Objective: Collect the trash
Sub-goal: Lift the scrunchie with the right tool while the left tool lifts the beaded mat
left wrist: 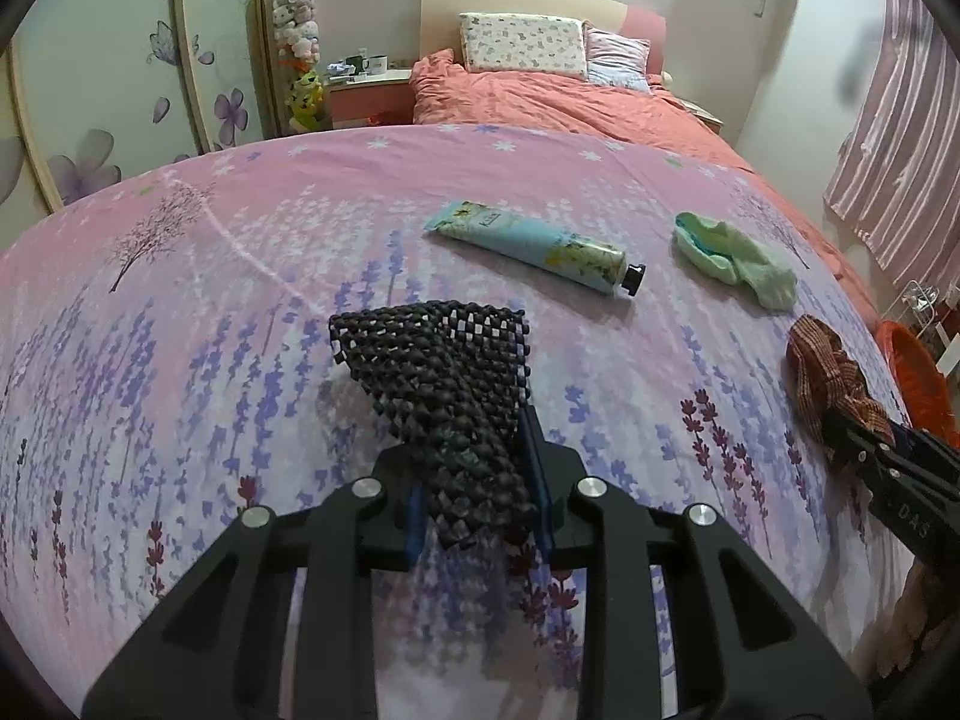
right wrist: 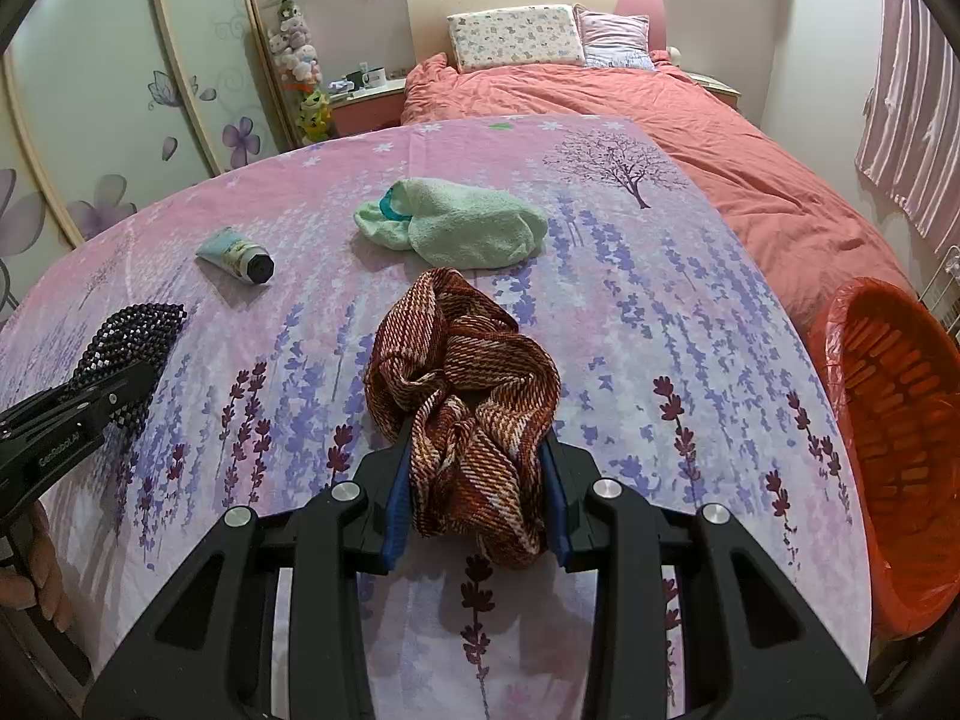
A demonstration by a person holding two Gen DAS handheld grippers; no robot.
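Note:
My left gripper [left wrist: 477, 480] is shut on a black beaded mat [left wrist: 444, 372], which hangs bunched between its blue pads over the bed; it also shows in the right wrist view [right wrist: 129, 339]. My right gripper [right wrist: 477, 480] is shut on a red-brown plaid scrunchie [right wrist: 468, 384], also seen at the right of the left wrist view [left wrist: 831, 381]. A light blue cream tube [left wrist: 534, 246] with a black cap and a pale green sock [left wrist: 735, 261] lie further up the sheet. An orange basket [right wrist: 900, 420] lined with a red bag stands right of the bed.
The pink and purple flowered sheet [right wrist: 660, 300] covers the near bed; an orange duvet [right wrist: 750, 156] and two pillows [right wrist: 516, 39] lie beyond. A nightstand with mugs [left wrist: 366, 69] and a wardrobe [left wrist: 90, 90] are at the left, a striped curtain [right wrist: 912, 102] at the right.

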